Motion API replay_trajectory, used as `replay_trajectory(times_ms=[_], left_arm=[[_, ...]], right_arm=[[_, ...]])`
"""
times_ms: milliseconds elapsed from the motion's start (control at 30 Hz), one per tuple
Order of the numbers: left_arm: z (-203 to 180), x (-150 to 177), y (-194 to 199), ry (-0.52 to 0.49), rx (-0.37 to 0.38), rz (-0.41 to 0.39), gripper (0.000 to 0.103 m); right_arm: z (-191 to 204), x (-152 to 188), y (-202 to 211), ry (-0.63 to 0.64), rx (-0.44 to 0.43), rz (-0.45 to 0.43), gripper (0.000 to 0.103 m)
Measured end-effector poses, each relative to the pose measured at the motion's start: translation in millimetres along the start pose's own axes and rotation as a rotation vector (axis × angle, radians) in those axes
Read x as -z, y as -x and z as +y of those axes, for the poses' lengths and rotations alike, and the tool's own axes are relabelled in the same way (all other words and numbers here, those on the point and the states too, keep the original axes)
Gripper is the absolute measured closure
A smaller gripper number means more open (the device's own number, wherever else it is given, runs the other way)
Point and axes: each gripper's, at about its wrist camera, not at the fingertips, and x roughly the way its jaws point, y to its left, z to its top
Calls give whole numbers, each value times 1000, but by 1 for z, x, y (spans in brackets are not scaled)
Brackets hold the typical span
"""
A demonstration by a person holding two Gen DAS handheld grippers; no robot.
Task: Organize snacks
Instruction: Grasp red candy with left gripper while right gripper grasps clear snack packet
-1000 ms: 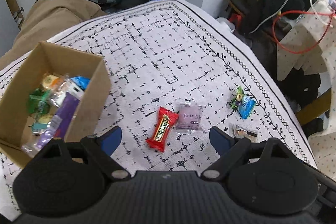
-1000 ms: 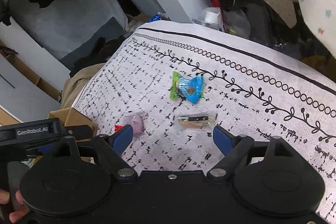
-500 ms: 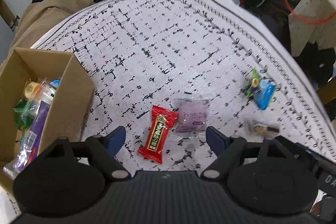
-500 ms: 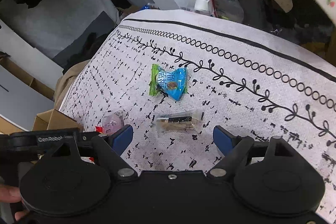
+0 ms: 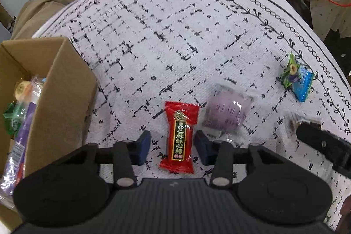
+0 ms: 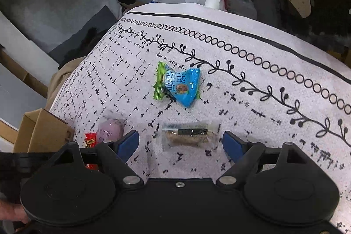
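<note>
The left gripper (image 5: 172,149) hangs low with its jaws apart, straddling the red candy bar (image 5: 179,137) on the desk (image 5: 164,36) without visibly touching it. The bar's long axis runs near to far, straight up the gap, so the pads should meet its narrow sides. It looks light, with a firm core inside slick, crinkly film; mid-body is the best hold, since the crimped ends would likely slip.

The right gripper (image 6: 181,143) is likewise spread, bracketing a clear-wrapped brown bar (image 6: 189,134) lying crosswise, end to end between the pads.

Beyond sit a soft purple cake packet (image 5: 227,112) and a blue-green packet (image 6: 178,84). The cardboard box (image 5: 63,89), holding snacks, stands leftward.
</note>
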Motion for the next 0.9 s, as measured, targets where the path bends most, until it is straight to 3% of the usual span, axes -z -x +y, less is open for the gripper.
replay_trajectory(times_ms=[67,100,133,200,300,900], left_arm=[[2,0,0,0,26,-2,73],[1,0,1,-4,32,-1,82],[1,0,1,-5,33,1,83],[2,-1,3,1,43,2,84],[5,-1,7,13,58,-1,84],[50,-9,103,59,68,-130,84]], right_arm=[[4,0,-2,15,16,-7,21],[5,1,-3,28,30,-11,26],[7,2,-3,41,42,-14,29],[8,2,-4,56,58,-19,45],[9,1,-2,62,55,-18,50],[65,-7,41,142,-111,-104,52]])
